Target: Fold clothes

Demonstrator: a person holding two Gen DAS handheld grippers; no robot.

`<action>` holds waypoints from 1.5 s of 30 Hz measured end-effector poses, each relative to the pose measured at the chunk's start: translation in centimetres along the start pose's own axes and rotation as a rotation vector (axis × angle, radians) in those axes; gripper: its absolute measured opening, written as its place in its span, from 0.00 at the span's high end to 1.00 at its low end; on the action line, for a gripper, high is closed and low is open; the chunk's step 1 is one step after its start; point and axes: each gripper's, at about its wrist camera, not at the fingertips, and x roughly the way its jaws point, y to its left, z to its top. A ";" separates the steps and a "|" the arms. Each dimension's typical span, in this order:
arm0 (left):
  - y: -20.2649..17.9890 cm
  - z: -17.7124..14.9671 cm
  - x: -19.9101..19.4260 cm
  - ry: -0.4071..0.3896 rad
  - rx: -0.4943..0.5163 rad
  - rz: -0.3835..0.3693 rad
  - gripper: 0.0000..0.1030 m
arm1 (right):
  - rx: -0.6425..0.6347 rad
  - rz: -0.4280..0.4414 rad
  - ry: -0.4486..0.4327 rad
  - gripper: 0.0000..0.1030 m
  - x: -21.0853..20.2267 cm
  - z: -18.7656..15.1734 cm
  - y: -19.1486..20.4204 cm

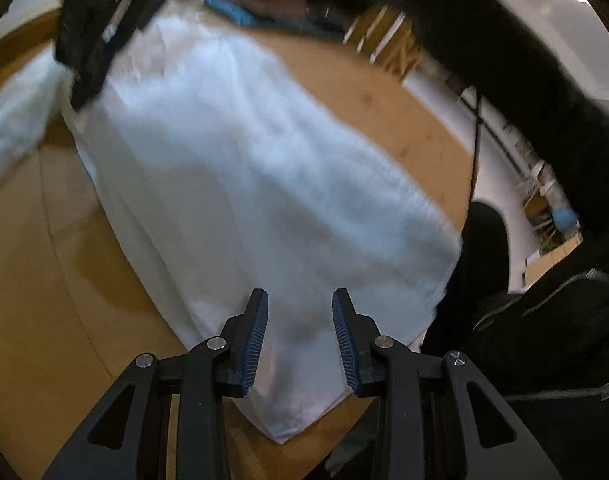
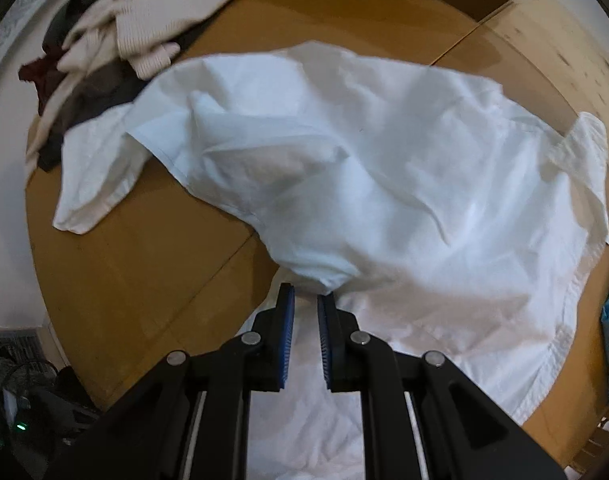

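Note:
A white shirt [image 1: 244, 160] lies spread over the round wooden table [image 1: 44, 300]. My left gripper [image 1: 300, 300] hovers open just above the shirt's near corner, with nothing between its blue pads. In the right wrist view the white shirt [image 2: 404, 160] is rumpled, and one fold is drawn up into a peak that ends at my right gripper [image 2: 306, 296]. Its jaws stand nearly together on that bunched fabric. A sleeve [image 2: 92, 176] trails off to the left on the table [image 2: 124, 280].
A pile of other clothes [image 2: 144, 20], cream knit over dark garments, sits at the table's far left edge. A person's dark sleeve [image 1: 524, 80] crosses the upper right of the left wrist view. Cables and a device [image 2: 20, 420] lie on the floor.

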 end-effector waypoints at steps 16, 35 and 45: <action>1.0 0.6 -4.7 -0.135 -0.065 0.119 0.69 | 0.074 0.129 -0.267 0.88 -9.0 -10.2 -2.5; -1.1 0.7 0.8 0.051 0.078 0.333 0.70 | 0.222 0.006 -0.112 0.93 -5.8 -31.8 -4.1; -4.8 0.2 0.1 0.101 0.126 0.314 0.69 | 0.216 0.012 -0.128 0.91 -6.8 -34.6 -1.8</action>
